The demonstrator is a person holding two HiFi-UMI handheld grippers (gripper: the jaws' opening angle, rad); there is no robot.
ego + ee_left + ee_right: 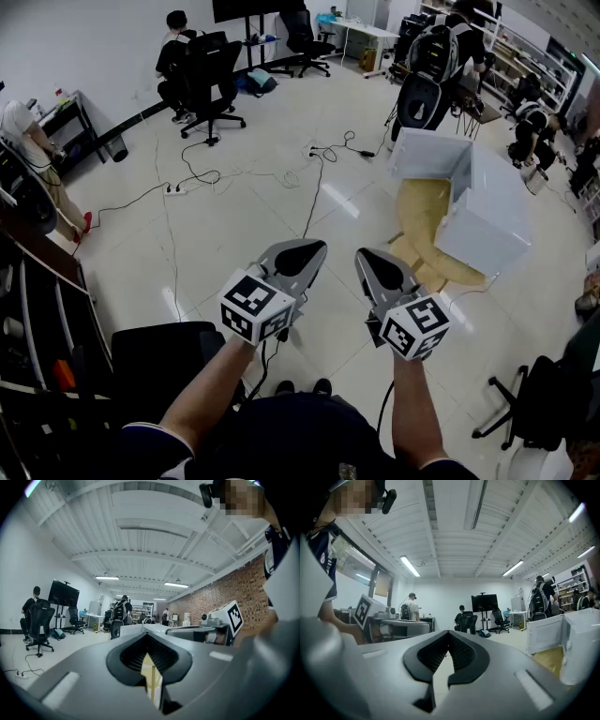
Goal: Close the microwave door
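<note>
I held the left tongs [305, 250] [149, 637] level out in front of me with the jaws pressed together at the tips and nothing between them. The right tongs [374, 259] [449, 635] sat just beside them on the right, also level, their jaws likewise closed tip to tip on nothing. In the left gripper view the right tongs' marker cube [234, 615] showed close by on the right. The microwave [485, 214] [582, 639] was ahead and to the right of the right tongs, well apart from both pairs and touched by neither. It stood on a round wooden table [420, 223] [548, 661]. Its door [427, 156] [543, 633] hung swung open, to the left of the white body as the right tongs looked at it. From the left tongs only a white strip of the microwave showed over the jaw tips. Far ahead of the left tongs and off to their left, a person sat in a black office chair [212, 82] by the wall, and straight beyond the right tongs' tips a dark screen [483, 603] stood against the far wall. A power strip [175, 189] with loose cables lay on the pale floor between that chair and the left tongs. Beyond the microwave, farther than the table, a person with a backpack [437, 54] stood near some shelves.
</note>
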